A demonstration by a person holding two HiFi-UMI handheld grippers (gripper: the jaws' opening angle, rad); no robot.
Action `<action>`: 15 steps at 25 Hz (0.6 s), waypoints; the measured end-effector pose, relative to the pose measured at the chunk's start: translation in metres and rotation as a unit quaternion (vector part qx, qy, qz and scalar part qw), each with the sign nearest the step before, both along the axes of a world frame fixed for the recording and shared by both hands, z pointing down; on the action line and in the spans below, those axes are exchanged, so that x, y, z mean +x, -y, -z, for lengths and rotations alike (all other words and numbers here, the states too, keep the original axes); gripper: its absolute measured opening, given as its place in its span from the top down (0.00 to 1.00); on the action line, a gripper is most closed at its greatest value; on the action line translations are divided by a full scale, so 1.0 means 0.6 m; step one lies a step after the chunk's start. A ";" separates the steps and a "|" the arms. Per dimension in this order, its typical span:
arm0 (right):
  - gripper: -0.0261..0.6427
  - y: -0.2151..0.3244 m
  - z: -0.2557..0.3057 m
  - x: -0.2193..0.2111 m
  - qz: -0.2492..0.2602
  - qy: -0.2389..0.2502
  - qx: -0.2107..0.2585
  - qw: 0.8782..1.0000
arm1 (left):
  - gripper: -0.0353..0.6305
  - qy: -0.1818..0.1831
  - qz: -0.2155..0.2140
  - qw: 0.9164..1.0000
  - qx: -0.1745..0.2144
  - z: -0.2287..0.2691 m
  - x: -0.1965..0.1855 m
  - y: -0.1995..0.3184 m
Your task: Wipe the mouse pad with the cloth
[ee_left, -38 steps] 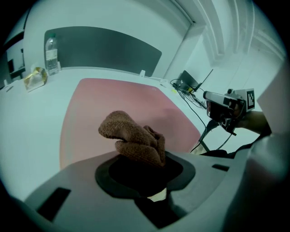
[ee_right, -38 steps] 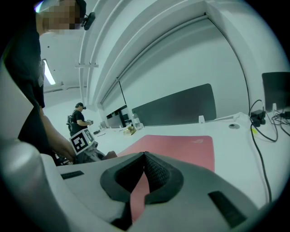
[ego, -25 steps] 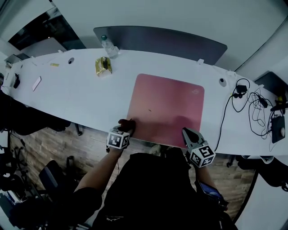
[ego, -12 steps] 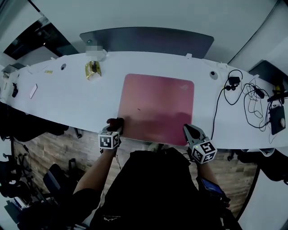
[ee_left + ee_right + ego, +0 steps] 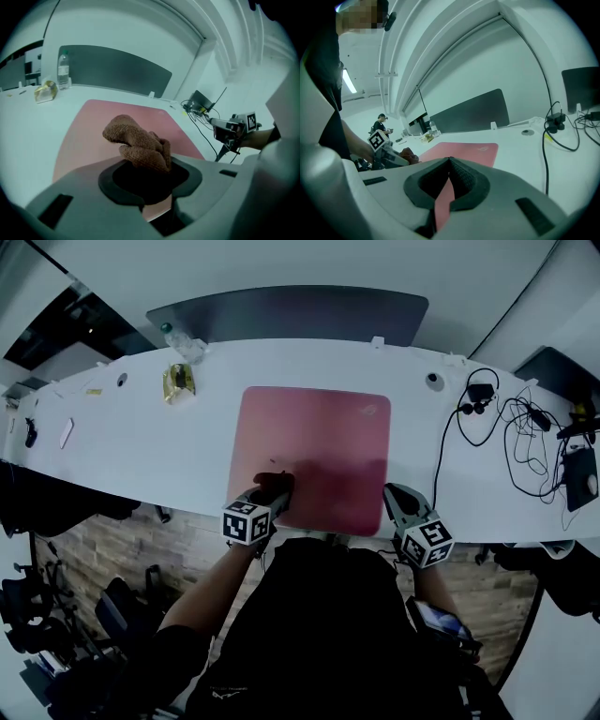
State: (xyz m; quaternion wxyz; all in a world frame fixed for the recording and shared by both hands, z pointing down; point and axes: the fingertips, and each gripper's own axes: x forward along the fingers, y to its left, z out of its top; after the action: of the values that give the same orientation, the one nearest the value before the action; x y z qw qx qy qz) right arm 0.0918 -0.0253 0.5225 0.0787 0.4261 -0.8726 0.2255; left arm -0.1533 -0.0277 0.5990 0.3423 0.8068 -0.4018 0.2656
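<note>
Jaws pinching cloth (image 5: 138,143), left gripper (image 5: 272,495) at mouse pad's (image 5: 319,442) near edge

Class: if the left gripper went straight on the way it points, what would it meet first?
The left gripper holds the cloth, which would slide along the pink mouse pad first; beyond, desk, then probably the dark divider panel. Depth is unclear.

Brown knitted cloth (image 5: 136,145), coarse and nubbly, matt; pink rectangular mouse pad (image 5: 314,451), smooth and matt; white tabletop (image 5: 141,442), smooth with a faint sheen; left gripper (image 5: 147,174), matt grey plastic, jaws lined in dull black rubbery pads; wood-plank floor (image 5: 98,542).
</note>
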 end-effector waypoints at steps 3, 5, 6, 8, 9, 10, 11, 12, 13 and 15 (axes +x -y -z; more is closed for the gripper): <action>0.93 0.001 -0.005 0.017 -0.006 -0.002 -0.001 1.000 | 0.75 -0.019 -0.045 0.999 -0.007 -0.003 0.075 -0.003; 0.93 0.000 -0.010 0.030 -0.010 -0.004 -0.003 1.000 | 0.75 -0.030 -0.083 0.996 -0.016 -0.009 0.128 -0.011; 0.93 0.000 -0.011 0.036 -0.012 -0.005 -0.005 1.000 | 0.75 -0.035 -0.103 0.994 -0.020 -0.011 0.155 -0.015; 0.92 0.002 -0.014 0.046 -0.017 -0.005 -0.007 1.000 | 0.75 -0.042 -0.139 0.989 -0.025 -0.014 0.205 -0.023; 0.92 0.002 -0.014 0.049 -0.019 -0.005 -0.007 1.000 | 0.75 -0.046 -0.156 0.986 -0.028 -0.016 0.228 -0.026; 0.92 0.001 -0.015 0.053 -0.022 -0.006 -0.008 1.000 | 0.75 -0.049 -0.171 0.984 -0.031 -0.017 0.252 -0.030; 0.93 0.000 -0.016 0.056 -0.024 -0.006 -0.008 1.000 | 0.75 -0.052 -0.185 0.981 -0.034 -0.017 0.274 -0.034; 0.93 -0.001 -0.017 0.060 -0.025 -0.007 -0.009 1.000 | 0.75 -0.055 -0.196 0.978 -0.037 -0.018 0.296 -0.036; 0.92 -0.001 -0.018 0.064 -0.027 -0.007 -0.009 1.000 | 0.75 -0.059 -0.205 0.976 -0.040 -0.019 0.316 -0.038; 0.93 -0.002 -0.019 0.072 -0.032 -0.007 -0.010 0.999 | 0.75 -0.063 -0.222 0.972 -0.047 -0.024 0.353 -0.040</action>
State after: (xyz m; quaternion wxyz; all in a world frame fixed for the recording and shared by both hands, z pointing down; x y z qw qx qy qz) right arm 0.1350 -0.0240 0.5342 0.0819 0.4546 -0.8555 0.2341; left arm 0.0583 -0.0038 0.6133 0.3372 0.8740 -0.1767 0.3020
